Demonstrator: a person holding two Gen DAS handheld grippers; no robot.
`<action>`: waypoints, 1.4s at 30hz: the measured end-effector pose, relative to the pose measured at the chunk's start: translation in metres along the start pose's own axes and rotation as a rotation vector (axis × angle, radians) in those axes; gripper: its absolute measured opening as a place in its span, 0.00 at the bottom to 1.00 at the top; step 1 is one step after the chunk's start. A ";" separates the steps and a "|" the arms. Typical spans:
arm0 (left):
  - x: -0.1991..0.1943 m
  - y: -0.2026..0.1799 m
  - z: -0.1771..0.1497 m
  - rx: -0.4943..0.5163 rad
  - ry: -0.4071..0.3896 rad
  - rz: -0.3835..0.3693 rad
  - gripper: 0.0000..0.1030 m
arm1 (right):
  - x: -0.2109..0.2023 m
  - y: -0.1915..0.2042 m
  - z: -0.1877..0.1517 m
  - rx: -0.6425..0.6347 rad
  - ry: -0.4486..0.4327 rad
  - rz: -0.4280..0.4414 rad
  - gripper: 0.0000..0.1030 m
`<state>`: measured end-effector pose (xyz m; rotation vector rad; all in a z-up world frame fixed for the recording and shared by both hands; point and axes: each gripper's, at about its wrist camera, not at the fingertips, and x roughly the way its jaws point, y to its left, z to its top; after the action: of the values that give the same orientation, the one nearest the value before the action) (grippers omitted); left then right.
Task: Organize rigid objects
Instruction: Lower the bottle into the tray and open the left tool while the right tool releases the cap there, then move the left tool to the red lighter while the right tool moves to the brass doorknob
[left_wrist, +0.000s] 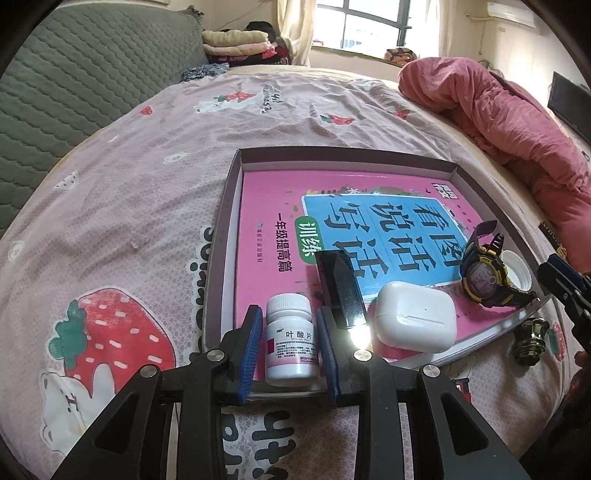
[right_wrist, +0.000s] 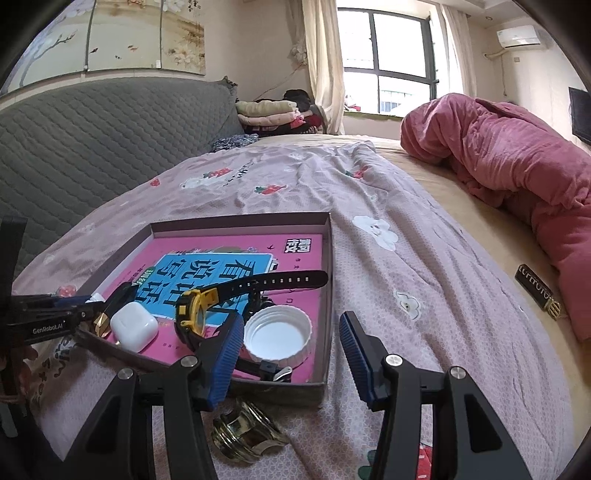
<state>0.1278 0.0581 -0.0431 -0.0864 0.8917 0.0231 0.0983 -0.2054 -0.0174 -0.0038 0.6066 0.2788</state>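
Left claw (left_wrist: 290, 345) grips pill bottle (left_wrist: 291, 339) upright at tray (left_wrist: 229, 236) near edge, prob. to set inside w/ watch (left_wrist: 482, 275), cap (left_wrist: 517, 271), earbud case (left_wrist: 413, 317). Right claw (right_wrist: 291, 354) wide, empty, above brass knob (right_wrist: 245, 434) on bed.

We see a bed (right_wrist: 424, 258) under a pink strawberry-print sheet (left_wrist: 129, 206), with a grey quilted headboard (right_wrist: 92, 147) to the left. A rose quilt (right_wrist: 517, 166) is bunched on the right. Daylight enters a curtained window (right_wrist: 391, 62); an air conditioner (right_wrist: 521, 36) hangs beside it.
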 end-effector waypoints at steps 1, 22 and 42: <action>0.000 0.000 0.000 -0.002 0.001 -0.007 0.32 | -0.001 0.000 0.000 0.000 -0.002 -0.003 0.52; -0.024 0.006 -0.003 -0.049 -0.031 -0.057 0.56 | -0.013 0.001 0.002 0.000 -0.024 -0.009 0.52; -0.067 -0.001 0.000 -0.043 -0.083 -0.055 0.64 | -0.043 0.006 -0.001 0.004 -0.038 0.016 0.58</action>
<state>0.0863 0.0584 0.0089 -0.1486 0.8057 -0.0055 0.0629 -0.2101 0.0067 0.0106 0.5700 0.2928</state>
